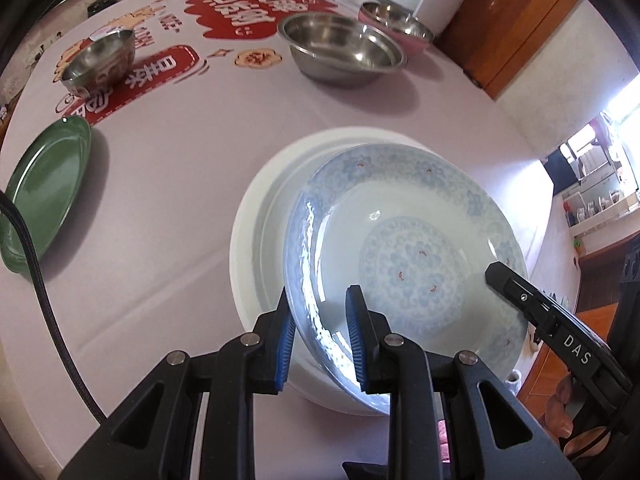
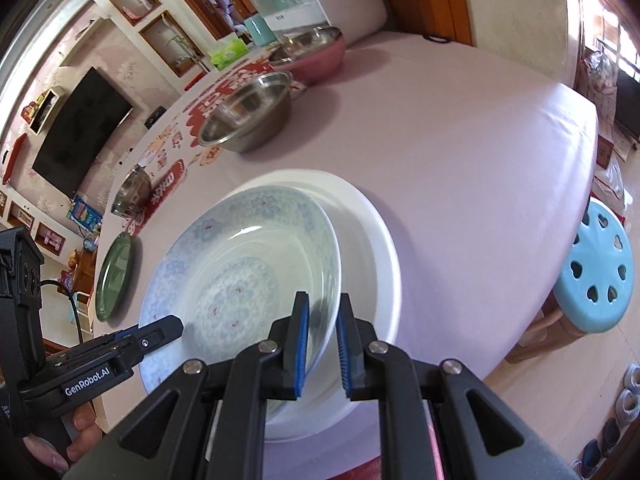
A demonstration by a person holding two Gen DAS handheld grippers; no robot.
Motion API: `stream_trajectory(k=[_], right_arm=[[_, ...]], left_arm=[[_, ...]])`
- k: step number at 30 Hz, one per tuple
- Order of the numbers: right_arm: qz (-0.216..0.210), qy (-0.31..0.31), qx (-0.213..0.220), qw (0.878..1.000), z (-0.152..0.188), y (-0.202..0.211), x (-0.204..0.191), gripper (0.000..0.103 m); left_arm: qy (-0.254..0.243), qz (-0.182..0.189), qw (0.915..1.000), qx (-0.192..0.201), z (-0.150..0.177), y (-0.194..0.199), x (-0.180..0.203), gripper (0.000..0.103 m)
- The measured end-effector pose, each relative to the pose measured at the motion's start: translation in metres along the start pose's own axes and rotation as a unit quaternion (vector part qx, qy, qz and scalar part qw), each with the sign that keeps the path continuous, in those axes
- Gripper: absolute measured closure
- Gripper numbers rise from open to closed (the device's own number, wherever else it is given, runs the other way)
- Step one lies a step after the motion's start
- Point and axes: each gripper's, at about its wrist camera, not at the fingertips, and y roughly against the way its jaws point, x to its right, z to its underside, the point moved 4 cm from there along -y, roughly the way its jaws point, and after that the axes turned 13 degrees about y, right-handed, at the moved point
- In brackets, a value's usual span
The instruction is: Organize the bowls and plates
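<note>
A blue-patterned plate rests tilted on a larger white plate near the table's front. My left gripper is shut on the patterned plate's near-left rim, one blue pad on each side. My right gripper is shut on its opposite rim, above the white plate. The right gripper's fingers show in the left wrist view, and the left gripper's fingers show in the right wrist view.
A green plate lies at the table's left edge. A small steel bowl, a large steel bowl and a pink bowl stand farther back. A blue stool stands beside the table.
</note>
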Motion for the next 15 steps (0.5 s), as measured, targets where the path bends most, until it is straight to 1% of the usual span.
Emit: stream_trajectory(k=[5, 11, 13, 15], right_arm=[[0.009, 0.009, -0.014, 1.0, 0.001, -0.01, 0.0, 0.09], [0.018, 0.023, -0.012, 0.999, -0.001, -0.012, -0.001, 0.09], [0.019, 0.025, -0.017, 0.999, -0.002, -0.015, -0.001, 0.087], [0.023, 0.027, -0.025, 0.999, -0.002, -0.018, 0.0, 0.087]], left_arm=[[0.005, -0.017, 0.9996, -0.02, 0.002, -0.013, -0.004, 0.081], [0.005, -0.02, 0.9995, -0.022, 0.003, -0.019, -0.004, 0.08], [0.007, -0.023, 0.9994, -0.025, 0.004, -0.021, -0.005, 0.08], [0.009, -0.023, 0.9994, -0.026, 0.004, -0.022, -0.005, 0.08]])
